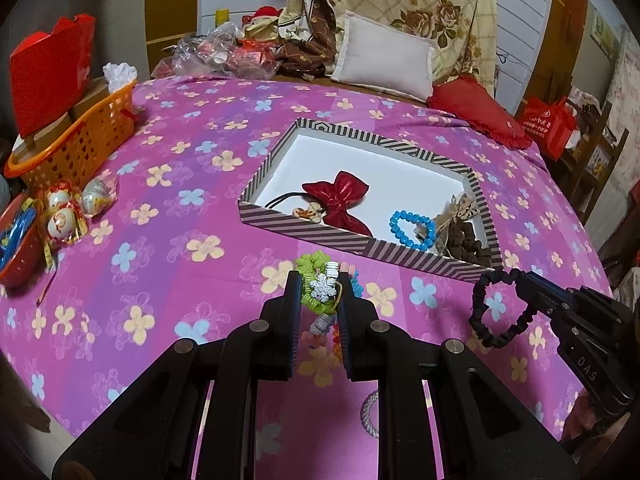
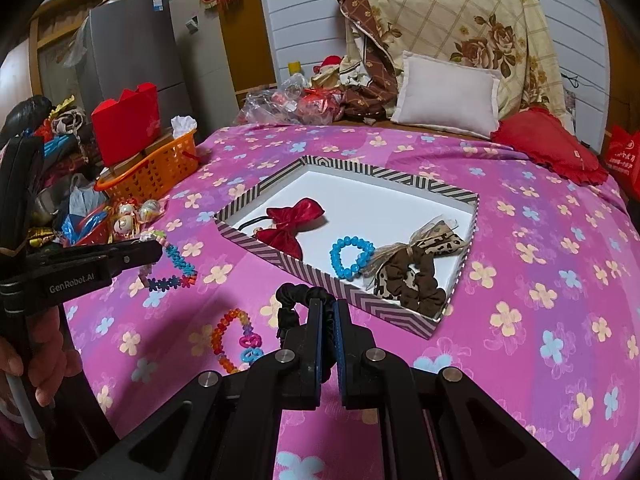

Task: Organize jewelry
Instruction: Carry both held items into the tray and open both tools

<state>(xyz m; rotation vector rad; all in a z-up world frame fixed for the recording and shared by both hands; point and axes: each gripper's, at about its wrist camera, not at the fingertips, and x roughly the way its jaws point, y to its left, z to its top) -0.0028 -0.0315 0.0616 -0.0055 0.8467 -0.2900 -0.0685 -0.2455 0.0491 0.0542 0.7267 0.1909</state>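
- Pink-and-purple flowered bedspread (image 1: 168, 184) fills both views; its near edge is cut off behind the gripper bodies, and its far end runs under a pale cushion (image 1: 382, 66) and a red frilled cushion (image 1: 476, 110).
- Striped cardboard box lid (image 2: 256, 245) lies open side up in the middle of the spread, with a white floor. Inside it, from left to right, are a red satin bow (image 2: 290, 222) on a black elastic, a blue bead bracelet (image 2: 350, 258), and a brown scrunchie (image 2: 412, 284) with a leopard-print ribbon. In the left wrist view the lid's near wall hides part of the bow and scrunchie.
- Orange plastic basket (image 1: 86, 140) stands at the spread's left edge with a red paper bag (image 1: 48, 68); what fills it is hard to make out.
- Left gripper (image 1: 320, 286) is clamped on a coiled multicoloured hair tie (image 1: 316, 294) with a white snowflake charm, just near of the lid. Its own fingers hide much of the tie; the right wrist view shows a blue, pink and orange loop hanging from it.
- Right gripper (image 2: 330, 312) is closed tight on a black scrunchie (image 2: 298, 300), held near the lid's near right corner; the loop's lower part is hidden behind the fingers.
- An orange and pink bead bracelet (image 2: 236, 338) lies on the spread near of the lid, between the grippers.
- A hand (image 2: 36, 364) on the left gripper's handle is cut off at the frame edge.
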